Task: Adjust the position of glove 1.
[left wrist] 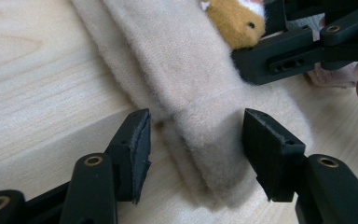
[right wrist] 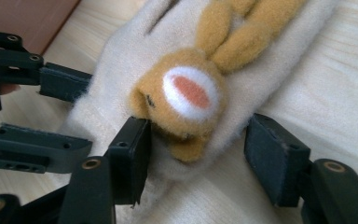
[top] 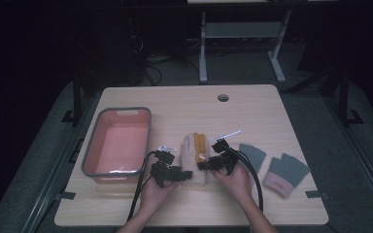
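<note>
Item: cream glove (top: 195, 160), fox appliqué, mid-table, right of pink bin (top: 117, 143). Left gripper (left wrist: 193, 154) straddles cuff, unclamped; right gripper (right wrist: 198, 154) brackets appliqué, not yet pinching. Risk: shallow bite lets plush slip.

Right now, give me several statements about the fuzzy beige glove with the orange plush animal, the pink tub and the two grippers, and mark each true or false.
1. The fuzzy beige glove lies on the wooden table. True.
2. The pink plastic tub with the grey rim holds the glove. False: the tub has nothing in it, and the glove lies beside it.
3. The left gripper has the glove's cuff end between its jaws. True.
4. The right gripper reaches for the grey gloves. False: its jaws straddle the beige glove at the orange plush animal.
5. The grey gloves lie left of the tub. False: they lie toward the table's right edge.
</note>
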Demonstrator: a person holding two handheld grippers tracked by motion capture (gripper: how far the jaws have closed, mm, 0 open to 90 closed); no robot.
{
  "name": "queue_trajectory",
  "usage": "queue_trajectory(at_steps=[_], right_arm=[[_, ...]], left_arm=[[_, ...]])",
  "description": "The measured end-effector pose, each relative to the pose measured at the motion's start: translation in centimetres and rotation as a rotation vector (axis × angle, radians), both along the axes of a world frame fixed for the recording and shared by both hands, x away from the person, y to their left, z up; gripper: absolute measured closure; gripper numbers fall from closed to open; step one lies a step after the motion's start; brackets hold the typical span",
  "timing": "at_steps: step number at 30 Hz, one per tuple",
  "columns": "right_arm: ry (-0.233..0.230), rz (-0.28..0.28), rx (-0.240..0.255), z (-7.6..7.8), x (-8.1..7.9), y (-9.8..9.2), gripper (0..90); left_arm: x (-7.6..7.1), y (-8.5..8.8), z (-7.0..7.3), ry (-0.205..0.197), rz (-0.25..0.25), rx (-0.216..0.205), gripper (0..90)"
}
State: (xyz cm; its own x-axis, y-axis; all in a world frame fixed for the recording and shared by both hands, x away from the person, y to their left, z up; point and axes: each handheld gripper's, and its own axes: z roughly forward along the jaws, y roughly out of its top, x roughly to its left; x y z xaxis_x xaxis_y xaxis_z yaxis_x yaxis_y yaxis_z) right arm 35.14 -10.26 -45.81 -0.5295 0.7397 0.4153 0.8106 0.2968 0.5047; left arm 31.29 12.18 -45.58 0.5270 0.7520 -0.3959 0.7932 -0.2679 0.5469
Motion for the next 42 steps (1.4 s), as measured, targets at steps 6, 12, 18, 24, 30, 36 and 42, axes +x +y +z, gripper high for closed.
queue_trajectory(at_steps=[6, 12, 18, 24, 30, 36, 42], right_arm=[[0.028, -0.012, 0.045, -0.3, 0.0, -0.1, 53.2], [0.066, -0.041, 0.066, -0.4, 0.0, 0.2, 57.5], [0.100, -0.059, 0.101, -0.6, 0.1, 0.3, 60.9], [0.121, -0.071, 0.139, -0.9, 0.2, 0.5, 65.5], [0.138, -0.068, 0.157, -1.2, 0.3, 0.6, 70.7], [0.165, -0.056, 0.199, -1.5, 0.8, 0.1, 78.0], [0.163, -0.044, 0.207, -1.2, 0.8, -0.2, 79.8]], left_arm=[[0.5, 0.4, -0.4, 0.056, -0.015, -0.059, 52.6], [0.9, 0.3, -0.5, 0.082, -0.019, -0.074, 55.9], [1.0, 0.2, -0.5, 0.085, -0.025, -0.072, 59.7], [1.1, 0.2, -0.6, 0.084, -0.034, -0.078, 64.6], [1.4, 0.3, -0.7, 0.100, -0.033, -0.093, 65.9], [1.7, 0.4, -0.7, 0.106, -0.033, -0.114, 67.8], [1.9, 0.5, -0.4, 0.103, -0.050, -0.115, 69.2]])
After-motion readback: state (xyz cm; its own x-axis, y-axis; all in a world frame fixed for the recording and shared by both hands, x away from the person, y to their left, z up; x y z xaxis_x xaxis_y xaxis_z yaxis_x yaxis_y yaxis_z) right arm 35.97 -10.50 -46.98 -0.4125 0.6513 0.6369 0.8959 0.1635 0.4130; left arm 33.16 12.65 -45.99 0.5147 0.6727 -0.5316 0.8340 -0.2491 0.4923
